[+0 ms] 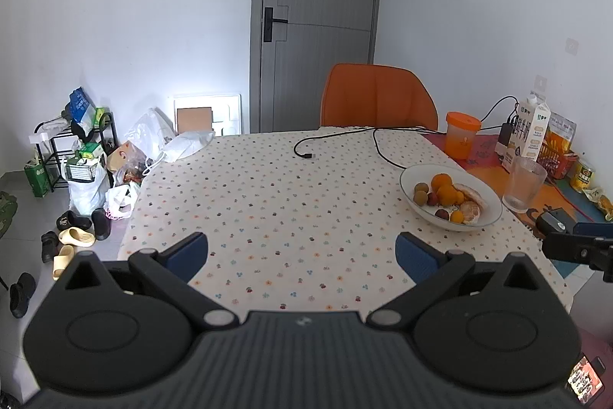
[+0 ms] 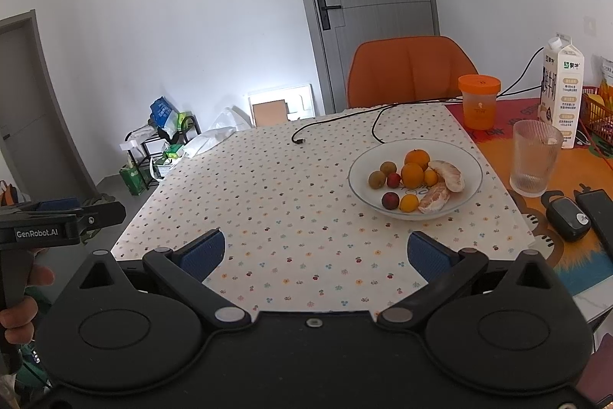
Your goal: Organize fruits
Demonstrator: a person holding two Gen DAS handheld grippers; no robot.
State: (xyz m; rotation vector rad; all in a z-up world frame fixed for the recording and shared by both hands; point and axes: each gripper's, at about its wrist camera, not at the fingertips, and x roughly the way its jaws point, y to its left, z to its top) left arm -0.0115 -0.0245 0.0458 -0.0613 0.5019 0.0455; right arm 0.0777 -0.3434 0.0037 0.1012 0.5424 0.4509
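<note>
A white bowl (image 2: 360, 163) sits on the dotted tablecloth (image 2: 287, 202), right of centre. It holds oranges (image 2: 413, 174), small brown fruits (image 2: 377, 179), red fruits (image 2: 390, 200) and peeled citrus pieces (image 2: 448, 175). The bowl also shows in the left wrist view (image 1: 408, 179). My right gripper (image 2: 316, 252) is open and empty, over the table's near edge, short of the bowl. My left gripper (image 1: 302, 252) is open and empty, left of the bowl. Its body shows at the left edge of the right wrist view (image 2: 57, 221).
A ribbed glass (image 2: 534, 158), an orange-lidded cup (image 2: 479, 102) and a milk carton (image 2: 561, 94) stand right of the bowl. A black cable (image 2: 377, 129) lies behind it. Black devices (image 2: 569, 219) lie at near right. An orange chair (image 2: 410, 69) stands behind the table.
</note>
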